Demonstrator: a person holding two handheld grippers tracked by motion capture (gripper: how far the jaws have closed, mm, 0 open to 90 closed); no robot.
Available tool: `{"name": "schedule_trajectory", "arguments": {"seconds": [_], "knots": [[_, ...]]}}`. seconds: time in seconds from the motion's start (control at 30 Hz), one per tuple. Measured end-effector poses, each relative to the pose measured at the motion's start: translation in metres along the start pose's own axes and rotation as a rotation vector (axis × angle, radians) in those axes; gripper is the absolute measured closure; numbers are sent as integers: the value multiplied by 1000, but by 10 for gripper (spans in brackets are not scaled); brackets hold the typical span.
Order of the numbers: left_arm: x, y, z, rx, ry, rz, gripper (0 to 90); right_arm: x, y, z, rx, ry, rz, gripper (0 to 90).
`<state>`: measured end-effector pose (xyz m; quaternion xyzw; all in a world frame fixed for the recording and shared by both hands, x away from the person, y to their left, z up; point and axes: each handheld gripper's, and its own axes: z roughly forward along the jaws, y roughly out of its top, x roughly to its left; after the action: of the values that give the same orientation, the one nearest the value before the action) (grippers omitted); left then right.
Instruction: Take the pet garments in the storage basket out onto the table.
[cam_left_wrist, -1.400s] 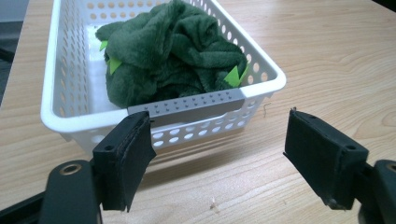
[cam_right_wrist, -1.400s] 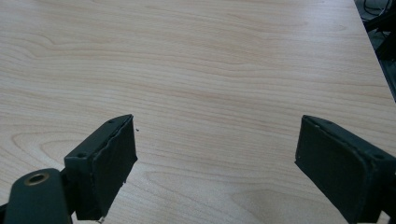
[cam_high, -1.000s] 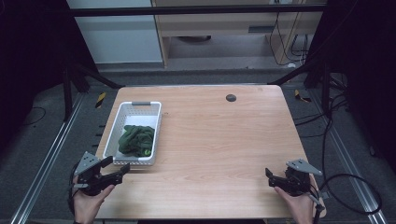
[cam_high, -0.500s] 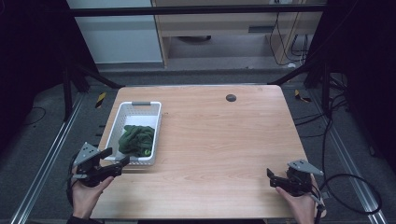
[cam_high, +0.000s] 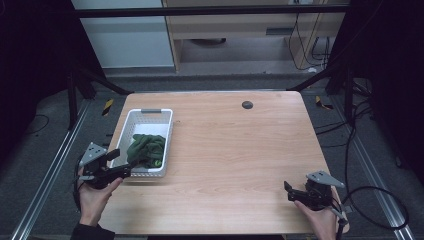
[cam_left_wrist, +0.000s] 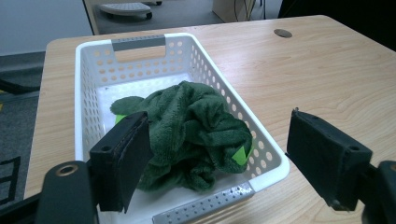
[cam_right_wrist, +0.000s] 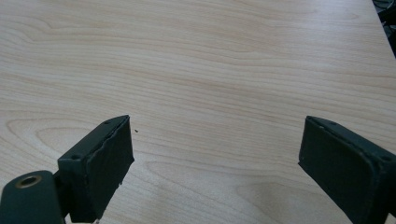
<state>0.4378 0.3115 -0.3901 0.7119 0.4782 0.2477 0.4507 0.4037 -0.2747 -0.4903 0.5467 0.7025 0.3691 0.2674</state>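
Observation:
A white perforated basket (cam_high: 166, 123) (cam_left_wrist: 91, 74) stands at the table's left side. A crumpled dark green towel (cam_high: 147, 149) (cam_left_wrist: 194, 130) with light green tags lies in its near half. My left gripper (cam_high: 118, 163) (cam_left_wrist: 219, 154) is open and sits at the basket's near end; its jaws straddle the near rim, and the left jaw is over the basket's inside. My right gripper (cam_high: 288, 191) (cam_right_wrist: 215, 168) is open low over bare wood near the table's front right corner, with nothing between its jaws.
The wooden table (cam_high: 240, 150) has a round dark grommet (cam_high: 247, 104) (cam_left_wrist: 283, 33) near its far edge. Cables (cam_high: 370, 190) trail on the floor to the right. A dark frame and a desk stand beyond the table.
My left gripper has risen and moved forward to the basket's near rim. The right gripper has shifted slightly toward the front edge.

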Motion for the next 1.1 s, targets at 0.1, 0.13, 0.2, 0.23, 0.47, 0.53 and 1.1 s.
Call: {"name": "schedule_trajectory", "arguments": {"seconds": [0.1, 0.13, 0.2, 0.23, 0.47, 0.53, 1.1], "knots": [[1, 6, 4, -3, 0, 7, 206, 1, 0, 0, -1, -2, -10, 92], [1, 8, 5, 0, 1, 10, 205, 1, 0, 0, 1, -4, -10, 92], [1, 11, 8, 2, -4, 15, 204, 1, -1, 0, 1, -7, -11, 91], [1, 11, 8, 2, -4, 15, 204, 1, -1, 0, 1, -7, -11, 91], [0, 20, 21, 37, 2, 45, 199, 0, -1, 2, 10, -6, -9, 87], [0, 23, 23, 40, 2, 51, 199, 0, -1, 2, 13, -3, -6, 86], [3, 45, 39, 123, 5, 113, 185, 0, 0, 3, 11, 5, -11, 78]]}}
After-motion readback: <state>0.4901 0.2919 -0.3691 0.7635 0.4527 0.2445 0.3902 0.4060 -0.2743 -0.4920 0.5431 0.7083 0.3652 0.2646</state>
